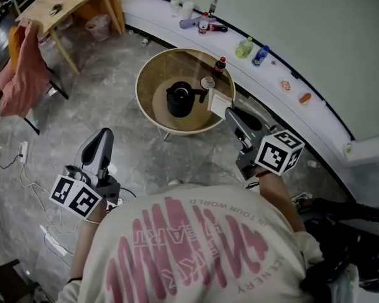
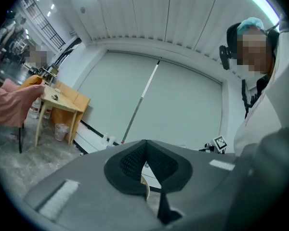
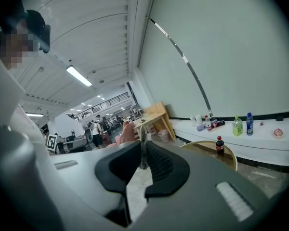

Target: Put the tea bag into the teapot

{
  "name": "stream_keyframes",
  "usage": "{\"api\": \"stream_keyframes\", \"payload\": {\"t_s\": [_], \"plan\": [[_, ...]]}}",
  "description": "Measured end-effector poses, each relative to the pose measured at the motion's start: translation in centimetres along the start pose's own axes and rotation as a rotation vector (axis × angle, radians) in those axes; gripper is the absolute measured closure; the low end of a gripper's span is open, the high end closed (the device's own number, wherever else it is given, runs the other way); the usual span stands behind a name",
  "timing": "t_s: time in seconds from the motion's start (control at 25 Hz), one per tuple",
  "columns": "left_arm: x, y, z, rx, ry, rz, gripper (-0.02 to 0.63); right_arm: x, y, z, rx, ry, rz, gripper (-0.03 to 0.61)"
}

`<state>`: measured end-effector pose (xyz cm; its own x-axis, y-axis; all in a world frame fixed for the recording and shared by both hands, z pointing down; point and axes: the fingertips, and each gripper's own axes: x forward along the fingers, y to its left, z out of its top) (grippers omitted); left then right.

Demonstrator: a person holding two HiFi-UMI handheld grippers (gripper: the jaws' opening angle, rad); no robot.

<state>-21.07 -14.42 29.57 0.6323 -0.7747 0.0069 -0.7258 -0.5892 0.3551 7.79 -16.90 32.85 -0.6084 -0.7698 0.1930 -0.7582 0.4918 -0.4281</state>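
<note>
A black teapot stands with its top open on the round glass-topped table; its lid lies beside it. My right gripper hovers at the table's right edge, shut on a flat white tea bag just right of the teapot. In the right gripper view the tea bag shows edge-on, pinched between the pads of my right gripper. My left gripper hangs over the floor, left of the table. It is shut and holds nothing. Neither gripper view shows the teapot.
A small cola bottle stands at the table's far edge. Behind runs a curved white ledge with several bottles. A wooden table and a pink cloth on a chair are at the far left. Cables lie on the floor.
</note>
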Motion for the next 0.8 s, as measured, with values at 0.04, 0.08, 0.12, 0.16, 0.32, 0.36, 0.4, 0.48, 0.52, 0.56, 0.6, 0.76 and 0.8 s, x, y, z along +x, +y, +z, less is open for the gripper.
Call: {"api": "stream_keyframes", "payload": {"t_s": [0.04,0.08,0.12,0.16,0.32,0.36,0.4,0.48,0.52,0.56,0.6,0.76,0.8], "plan": [[0.4,0.4,-0.1,0.02,0.011,-0.002,0.598,0.4,-0.1,0.1,-0.001,-0.001,-0.006,0.537],[0.9,0.7,-0.2,0.038,0.022,-0.007,0.598,0.8,-0.1,0.2,-0.003,0.0,-0.011,0.537],[1.4,1.0,-0.3,0.05,0.031,-0.015,0.598,1.1,-0.2,0.2,-0.005,0.003,-0.018,0.537],[1.9,1.1,-0.4,0.054,0.037,-0.025,0.598,1.4,-0.3,0.1,-0.008,0.008,-0.026,0.537],[3.0,1.2,-0.9,0.035,0.046,-0.056,0.598,2.3,-0.5,-0.3,0.012,0.04,-0.042,0.537],[3.1,1.3,-1.1,0.032,0.051,-0.061,0.598,2.6,-0.5,-0.4,0.018,0.046,-0.042,0.537],[3.2,1.3,-1.3,0.033,0.058,-0.065,0.598,2.9,-0.5,-0.4,0.022,0.052,-0.042,0.537],[3.4,1.2,-1.9,0.044,0.075,-0.069,0.598,3.4,-0.6,-0.3,0.025,0.06,-0.045,0.537],[3.5,1.2,-2.1,0.051,0.082,-0.069,0.598,3.7,-0.7,-0.3,0.024,0.062,-0.045,0.537],[3.7,1.2,-2.4,0.056,0.088,-0.068,0.598,4.0,-0.9,-0.2,0.024,0.062,-0.043,0.537],[3.8,1.3,-2.6,0.055,0.091,-0.066,0.598,4.3,-1.1,-0.1,0.023,0.064,-0.04,0.537],[4.3,2.2,-3.2,0.021,0.085,-0.028,0.598,5.7,-2.5,-0.4,0.025,0.089,-0.022,0.537],[4.5,2.4,-3.3,0.014,0.082,-0.017,0.598,6.1,-3.1,-0.5,0.03,0.092,-0.015,0.537]]}}
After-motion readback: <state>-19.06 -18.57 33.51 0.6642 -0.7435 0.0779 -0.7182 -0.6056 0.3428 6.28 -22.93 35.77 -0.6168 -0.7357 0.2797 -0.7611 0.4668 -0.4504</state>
